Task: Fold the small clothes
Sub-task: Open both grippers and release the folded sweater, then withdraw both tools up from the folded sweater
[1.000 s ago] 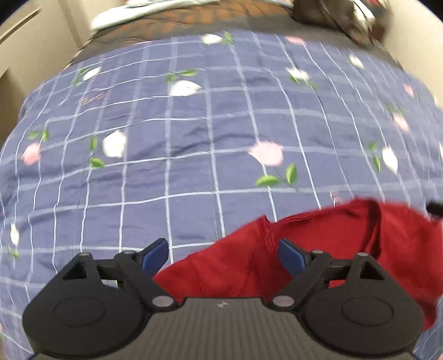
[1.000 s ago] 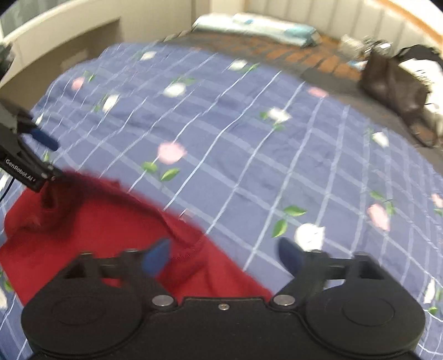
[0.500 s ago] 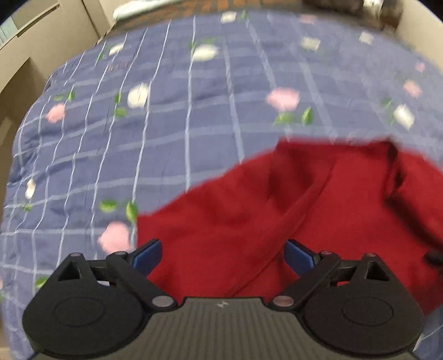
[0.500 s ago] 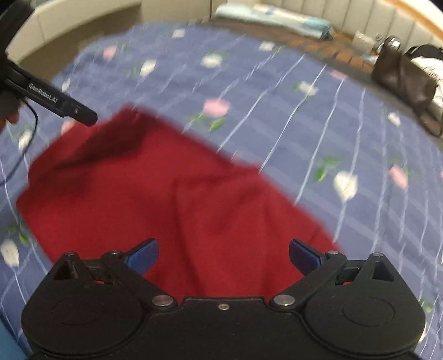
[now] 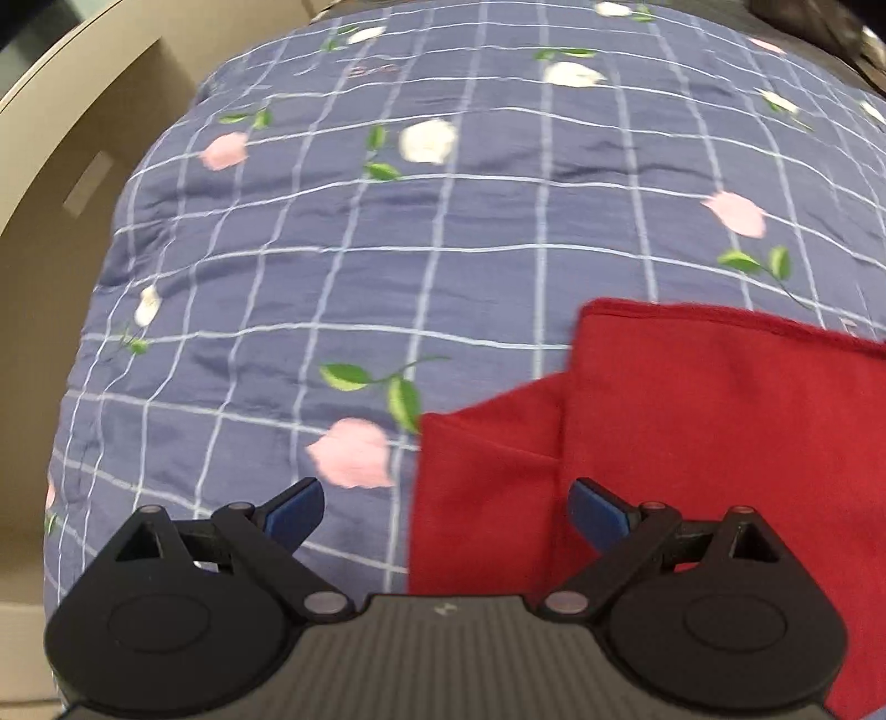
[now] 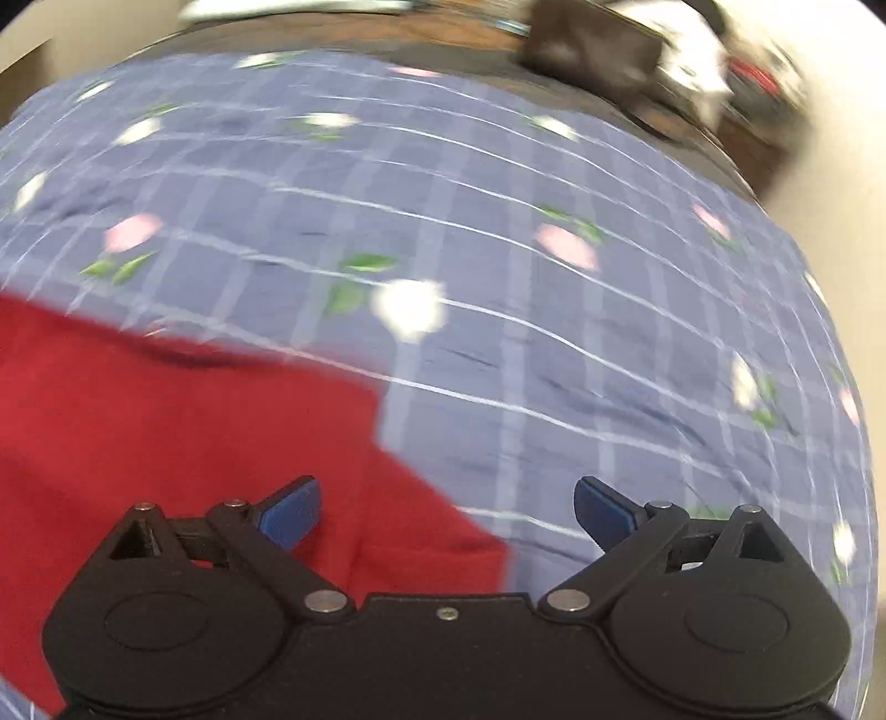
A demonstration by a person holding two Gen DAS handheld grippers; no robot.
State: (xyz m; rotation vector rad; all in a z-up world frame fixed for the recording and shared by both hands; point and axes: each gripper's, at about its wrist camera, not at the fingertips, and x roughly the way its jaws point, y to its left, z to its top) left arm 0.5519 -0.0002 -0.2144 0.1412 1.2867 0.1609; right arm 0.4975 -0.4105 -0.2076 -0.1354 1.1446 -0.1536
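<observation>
A red garment [image 5: 692,421] lies flat on a blue floral checked bedspread [image 5: 443,232]. In the left wrist view it fills the lower right, with its left sleeve [image 5: 487,459] reaching between the fingers. My left gripper [image 5: 446,507] is open and empty, above the sleeve's edge. In the right wrist view the garment [image 6: 166,421] fills the lower left, blurred by motion. My right gripper [image 6: 447,507] is open and empty, over the garment's right corner [image 6: 432,531].
A beige wall or bed frame [image 5: 61,183] borders the bedspread on the left. A dark brown bag [image 6: 598,44] and other blurred items sit at the far end of the bed. The bedspread [image 6: 609,332] stretches wide to the right.
Both grippers have swung outward: the left toward the garment's left sleeve, the right toward its right side. The garment has gone from lifted and crumpled to lying spread flat.
</observation>
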